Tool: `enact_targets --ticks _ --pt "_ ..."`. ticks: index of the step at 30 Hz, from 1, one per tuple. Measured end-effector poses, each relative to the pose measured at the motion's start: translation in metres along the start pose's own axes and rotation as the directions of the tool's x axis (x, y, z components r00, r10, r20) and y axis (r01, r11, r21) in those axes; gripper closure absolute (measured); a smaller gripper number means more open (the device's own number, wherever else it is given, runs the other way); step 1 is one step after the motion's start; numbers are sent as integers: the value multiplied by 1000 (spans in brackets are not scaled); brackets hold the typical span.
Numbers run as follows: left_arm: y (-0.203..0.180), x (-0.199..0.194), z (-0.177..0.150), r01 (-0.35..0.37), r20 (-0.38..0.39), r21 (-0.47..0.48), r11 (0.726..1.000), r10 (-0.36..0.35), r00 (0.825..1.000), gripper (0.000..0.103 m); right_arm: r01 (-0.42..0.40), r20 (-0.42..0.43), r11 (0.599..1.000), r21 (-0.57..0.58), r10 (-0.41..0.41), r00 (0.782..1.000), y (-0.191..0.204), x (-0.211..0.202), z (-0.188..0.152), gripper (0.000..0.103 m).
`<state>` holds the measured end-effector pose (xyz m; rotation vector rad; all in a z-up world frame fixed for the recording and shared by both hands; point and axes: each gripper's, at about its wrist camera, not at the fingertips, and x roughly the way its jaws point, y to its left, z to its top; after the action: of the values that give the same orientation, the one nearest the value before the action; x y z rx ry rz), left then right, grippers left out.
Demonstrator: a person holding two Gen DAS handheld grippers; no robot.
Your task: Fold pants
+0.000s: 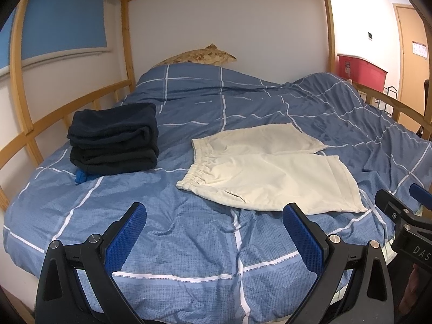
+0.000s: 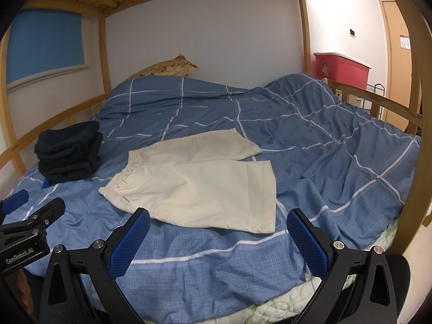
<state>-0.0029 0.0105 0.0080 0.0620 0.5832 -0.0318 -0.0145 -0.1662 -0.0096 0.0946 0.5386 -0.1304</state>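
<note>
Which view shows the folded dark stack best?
Left wrist: the dark stack sits nearer and larger, its folds distinct. Right wrist shows it smaller, at the far left edge, layers less distinct.

A home bedroom: wooden bunk bed (image 1: 127,40) with a blue checked duvet (image 1: 189,243) and pillow (image 1: 197,55) ahead.

Both wrist cams sit low at the foot of the bed, facing along the blue checked duvet (image 1: 189,243) toward the back wall. Left cam is offset left, right cam right; each catches the other gripper at its frame edge. Shared: cream shorts (image 1: 270,172) mid-frame, dark folded stack (image 2: 67,152) left.
</note>
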Motion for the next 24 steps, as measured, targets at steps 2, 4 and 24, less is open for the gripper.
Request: enact_targets --ticks 2,4,24 --pt "0 1 -1 0 0 -2 1000 0 1000 1 -2 0 1000 0 2 1000 0 0 0 1" --pt "0 1 -2 0 -1 -1 1000 0 1000 1 1 -1 1000 -1 -1 1000 0 0 0 1" --pt "-6 17 -11 6 -35 -2 1000 -6 999 1 6 -2 1000 11 -6 1000 -4 11 -5 1"
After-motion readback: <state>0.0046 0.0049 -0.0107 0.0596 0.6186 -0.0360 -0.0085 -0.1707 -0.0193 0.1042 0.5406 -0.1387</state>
